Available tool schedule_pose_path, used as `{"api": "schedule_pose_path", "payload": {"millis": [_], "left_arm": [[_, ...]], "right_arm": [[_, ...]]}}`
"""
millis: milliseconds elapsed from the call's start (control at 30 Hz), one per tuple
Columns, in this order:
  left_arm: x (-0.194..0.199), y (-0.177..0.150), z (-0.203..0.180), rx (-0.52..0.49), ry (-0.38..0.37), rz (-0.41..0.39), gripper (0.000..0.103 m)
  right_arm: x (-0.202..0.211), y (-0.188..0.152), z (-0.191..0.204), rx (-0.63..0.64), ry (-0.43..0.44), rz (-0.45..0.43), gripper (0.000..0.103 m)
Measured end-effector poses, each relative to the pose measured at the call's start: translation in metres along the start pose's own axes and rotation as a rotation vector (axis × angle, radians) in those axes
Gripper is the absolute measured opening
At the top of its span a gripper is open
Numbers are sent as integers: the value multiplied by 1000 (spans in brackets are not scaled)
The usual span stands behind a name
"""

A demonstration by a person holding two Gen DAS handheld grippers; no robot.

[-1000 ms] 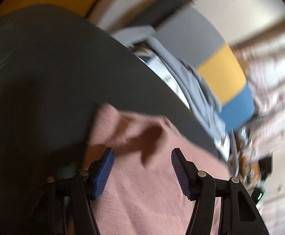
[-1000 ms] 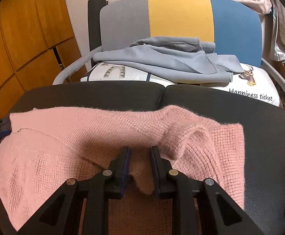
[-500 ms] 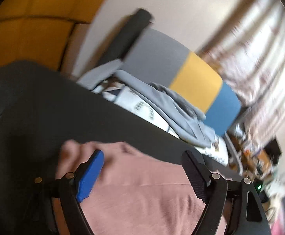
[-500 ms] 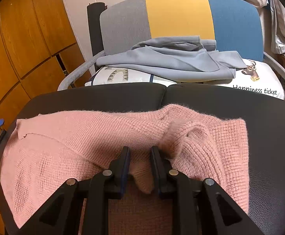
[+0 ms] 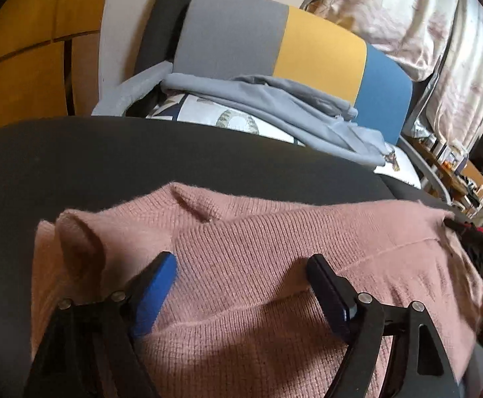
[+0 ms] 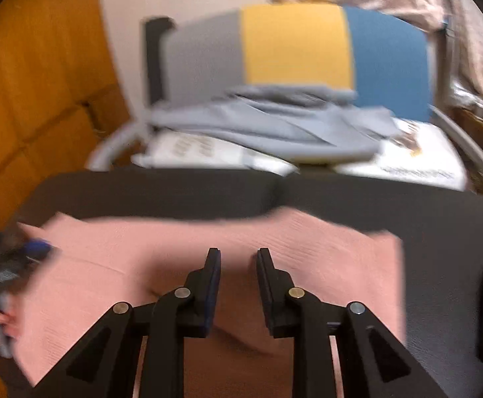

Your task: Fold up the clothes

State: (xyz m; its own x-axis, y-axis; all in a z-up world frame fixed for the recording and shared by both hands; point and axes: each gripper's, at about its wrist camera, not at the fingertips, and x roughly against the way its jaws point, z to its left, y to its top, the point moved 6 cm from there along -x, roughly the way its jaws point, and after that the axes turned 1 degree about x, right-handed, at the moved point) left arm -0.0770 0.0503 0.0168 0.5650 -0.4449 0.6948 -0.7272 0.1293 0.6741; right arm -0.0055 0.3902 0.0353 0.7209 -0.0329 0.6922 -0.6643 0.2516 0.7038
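Pink knit sweater (image 5: pixel 274 265): lay folded on the dark tabletop (image 5: pixel 142 156), long axis running left to right. Left gripper (image 5: pixel 241 262): fingers spread wide above it, empty. Right gripper (image 6: pixel 238 253): fingers parted, grasping nothing.

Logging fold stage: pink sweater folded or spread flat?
Partly folded. The pink sweater has one layer lapped over another on the black surface, with a visible overlapping edge.
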Motion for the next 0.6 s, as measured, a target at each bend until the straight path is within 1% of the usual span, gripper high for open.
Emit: {"api": "schedule_pose_path", "payload": {"millis": [67, 100, 233, 367, 400, 467, 500, 567, 600], "left_arm": [[-3, 1, -3, -12, 0, 6, 88], [-6, 2, -4, -15, -4, 8, 89], [-3, -1, -4, 3, -29, -1, 89], [-3, -2, -6, -12, -15, 0, 90], [-4, -2, -7, -18, -9, 1, 90], [-4, -2, -7, -21, -6, 0, 91], [-5, -2, -6, -20, -6, -1, 91], [-5, -2, -6, -21, -5, -2, 91], [-6, -2, -6, -23, -3, -2, 91]], "right_arm": [[-2, 2, -1, -28, 13, -1, 23], [-2, 2, -2, -41, 19, -2, 23], [-6, 6, -5, -96, 44, -4, 24], [-9, 9, -8, -151, 69, -7, 24], [-10, 10, -9, -165, 75, -8, 26], [-11, 12, -10, -193, 88, -9, 26], [-12, 9, -15, -174, 55, 12, 26], [-20, -2, -23, -107, -28, 86, 26], [-19, -4, -23, -90, -44, 88, 25]]}}
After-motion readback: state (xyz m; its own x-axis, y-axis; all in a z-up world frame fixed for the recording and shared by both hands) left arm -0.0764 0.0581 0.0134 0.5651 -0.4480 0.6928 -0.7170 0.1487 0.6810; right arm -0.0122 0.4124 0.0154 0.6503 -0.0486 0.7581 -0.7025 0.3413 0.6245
